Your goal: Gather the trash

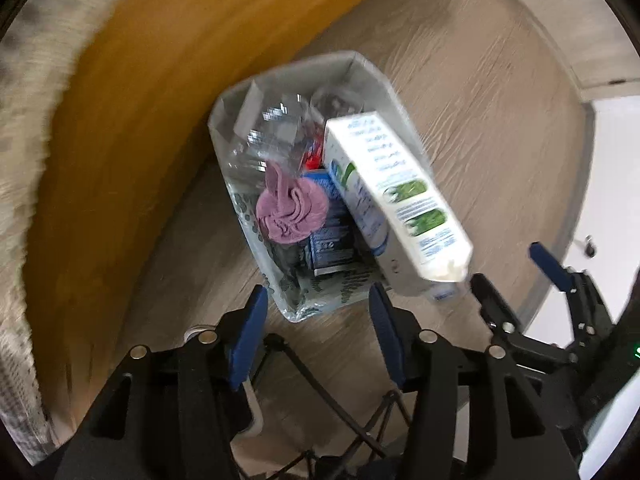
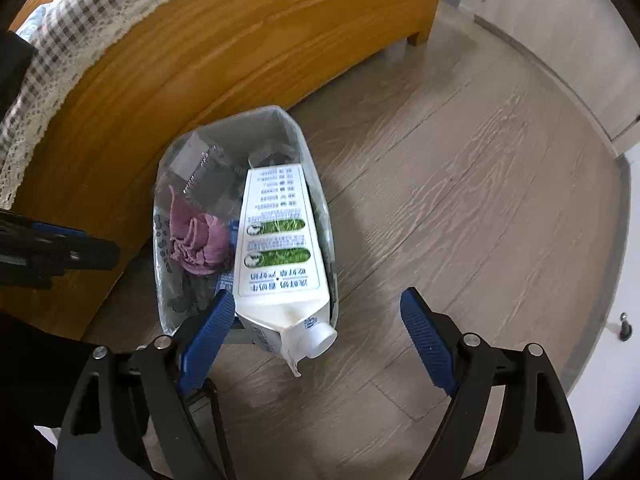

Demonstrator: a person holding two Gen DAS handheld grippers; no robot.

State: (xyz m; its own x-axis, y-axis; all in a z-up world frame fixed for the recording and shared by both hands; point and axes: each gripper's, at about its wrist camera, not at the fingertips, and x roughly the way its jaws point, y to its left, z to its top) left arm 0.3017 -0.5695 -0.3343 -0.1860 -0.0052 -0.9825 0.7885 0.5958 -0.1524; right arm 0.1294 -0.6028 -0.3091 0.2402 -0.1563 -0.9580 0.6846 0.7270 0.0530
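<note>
A small bin lined with a clear plastic bag (image 1: 360,66) (image 2: 240,118) stands on the wood floor beside the bed frame. In it are a white milk carton (image 1: 394,192) (image 2: 280,240) that sticks out over the near rim, a crumpled purple cloth (image 1: 290,212) (image 2: 198,236), a clear plastic bottle (image 1: 264,128) and a blue box (image 1: 332,236). My left gripper (image 1: 320,332) is open and empty, just above the bin's near edge. My right gripper (image 2: 318,344) is open and empty around the carton's cap end; it also shows in the left wrist view (image 1: 508,276).
An orange wooden bed frame (image 2: 224,40) with a checked cover (image 2: 80,12) runs along the left. Grey wood floor (image 2: 460,200) spreads to the right. A white door with a floor stop (image 2: 624,330) is at the far right.
</note>
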